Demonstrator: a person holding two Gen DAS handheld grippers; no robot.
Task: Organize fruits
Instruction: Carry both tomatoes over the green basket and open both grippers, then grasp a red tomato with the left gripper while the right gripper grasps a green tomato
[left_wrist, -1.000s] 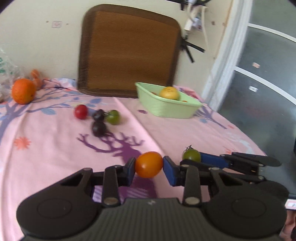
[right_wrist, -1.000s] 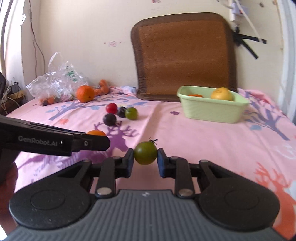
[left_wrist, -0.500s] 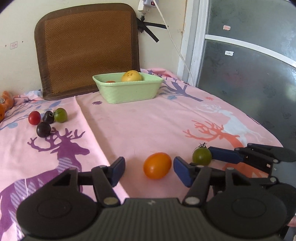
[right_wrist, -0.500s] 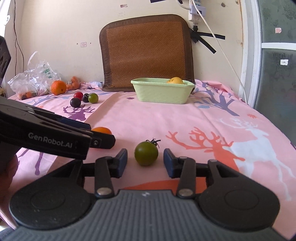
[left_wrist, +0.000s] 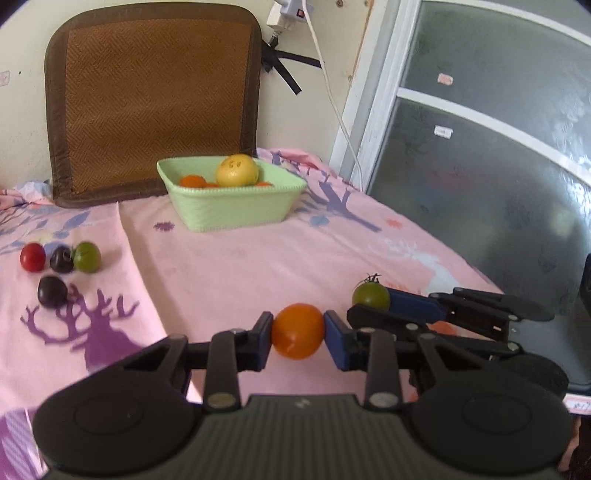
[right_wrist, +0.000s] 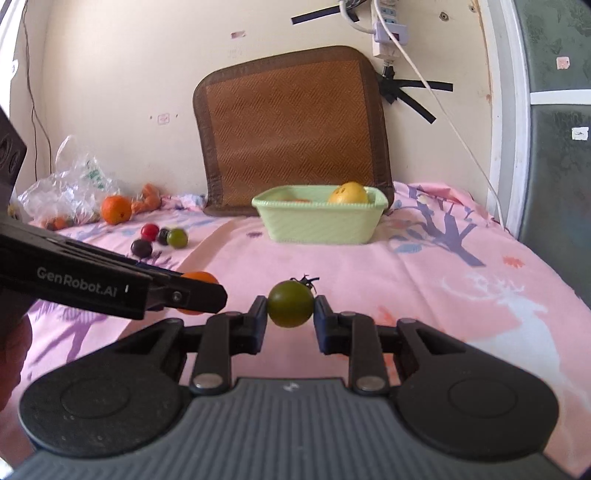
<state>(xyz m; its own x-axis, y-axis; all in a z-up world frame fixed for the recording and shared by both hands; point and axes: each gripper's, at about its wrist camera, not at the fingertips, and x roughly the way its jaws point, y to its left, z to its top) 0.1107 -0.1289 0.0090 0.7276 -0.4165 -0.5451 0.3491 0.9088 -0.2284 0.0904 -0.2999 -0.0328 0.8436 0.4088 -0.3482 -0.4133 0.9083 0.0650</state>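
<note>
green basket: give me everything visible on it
The green basket is a pale green rectangular tub, plastic by its look, with ribbed, flaring walls and a beaded rim. It sits upright on the pink printed cloth, in front of the brown woven mat leaning on the wall. Inside are a yellow fruit rising above the rim and small orange fruits, partly hidden. Neither gripper touches it.

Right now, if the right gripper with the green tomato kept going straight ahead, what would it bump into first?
Probably the green basket. The right gripper, shut on the green tomato, points almost straight at it over bare pink cloth. Depth is hard to judge.
</note>
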